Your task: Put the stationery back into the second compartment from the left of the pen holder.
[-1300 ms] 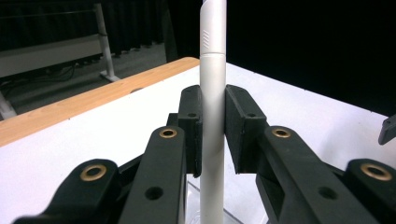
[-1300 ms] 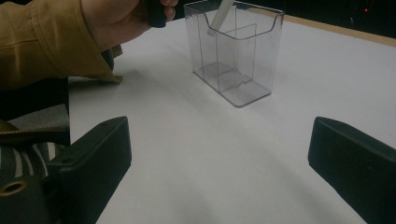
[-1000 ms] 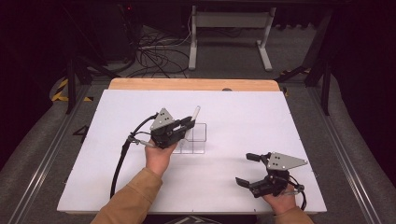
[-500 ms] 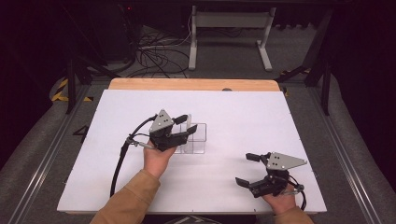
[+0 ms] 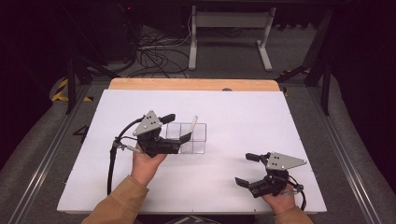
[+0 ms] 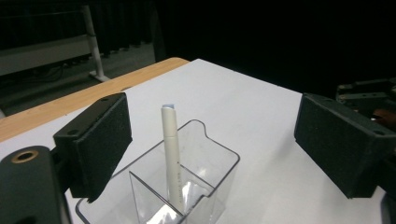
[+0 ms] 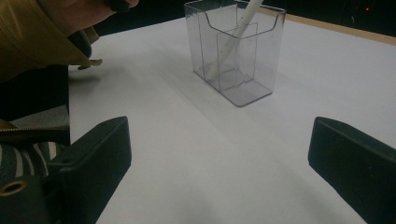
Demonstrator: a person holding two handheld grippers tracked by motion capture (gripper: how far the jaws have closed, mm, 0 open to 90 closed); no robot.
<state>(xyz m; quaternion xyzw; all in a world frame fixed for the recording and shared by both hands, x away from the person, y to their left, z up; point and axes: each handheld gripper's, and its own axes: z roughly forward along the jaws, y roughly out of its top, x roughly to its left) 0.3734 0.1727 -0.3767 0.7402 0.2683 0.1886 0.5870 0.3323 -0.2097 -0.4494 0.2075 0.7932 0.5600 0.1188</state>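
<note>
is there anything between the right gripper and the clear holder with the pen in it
Nothing visible. In the right gripper view, bare white table runs from the open right gripper to the clear holder, where the pen leans. The left gripper is open at the holder's far side, off that path.

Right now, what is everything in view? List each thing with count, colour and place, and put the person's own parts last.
Pen: one, white, leaning in the holder's end compartment.
Holder: one, clear plastic with dividers, mid-table, left of centre.
Table: one, white top with a wooden far edge.
Cables: several, dark, on the floor beyond the table.
Stand: one, white metal, on the floor behind.
Left claw: one, black, open, beside the holder.
Right claw: one, black, open, near the table's right front.
</note>
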